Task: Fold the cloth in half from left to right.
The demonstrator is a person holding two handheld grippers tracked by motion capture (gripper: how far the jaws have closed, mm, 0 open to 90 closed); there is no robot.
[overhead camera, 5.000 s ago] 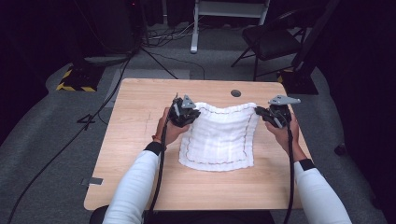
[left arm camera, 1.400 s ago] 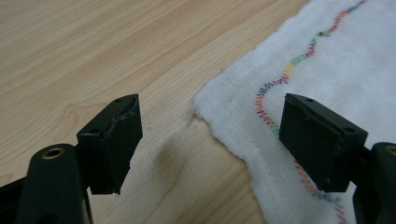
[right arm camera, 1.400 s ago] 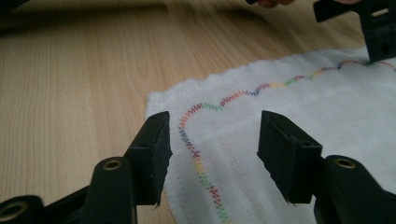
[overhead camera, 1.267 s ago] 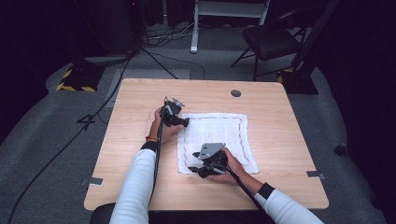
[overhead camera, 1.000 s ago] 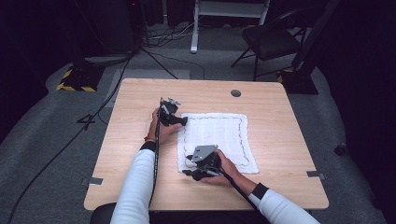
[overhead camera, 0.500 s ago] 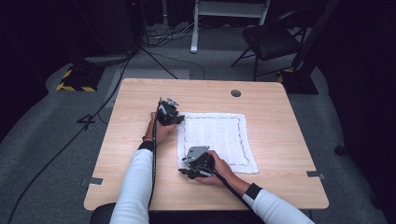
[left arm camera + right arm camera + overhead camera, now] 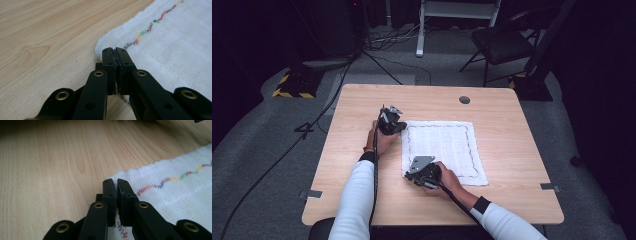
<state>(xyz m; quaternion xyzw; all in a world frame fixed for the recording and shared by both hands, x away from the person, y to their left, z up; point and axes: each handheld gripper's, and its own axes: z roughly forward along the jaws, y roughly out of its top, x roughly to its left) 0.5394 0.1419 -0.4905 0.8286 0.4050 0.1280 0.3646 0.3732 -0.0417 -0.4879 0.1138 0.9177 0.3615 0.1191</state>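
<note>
1. Hands low over the wooden table (image 7: 512,130), we set the left gripper (image 7: 398,128) at the white cloth (image 7: 443,145)'s far left corner and the right gripper (image 7: 413,180) at its near left corner, forearms reaching in from the table's near edge.
2. We saw the cloth lying flat near the table's middle, its coloured zigzag stitching (image 7: 147,29) running just inside the hem.
3. Both pairs of jaws had just been closing; we found each pinched on cloth at its corner, fabric between the pads.

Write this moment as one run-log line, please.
left hand-held gripper: just closed on cloth corner | right hand-held gripper: just closed on near corner | cloth: flat on table
</note>
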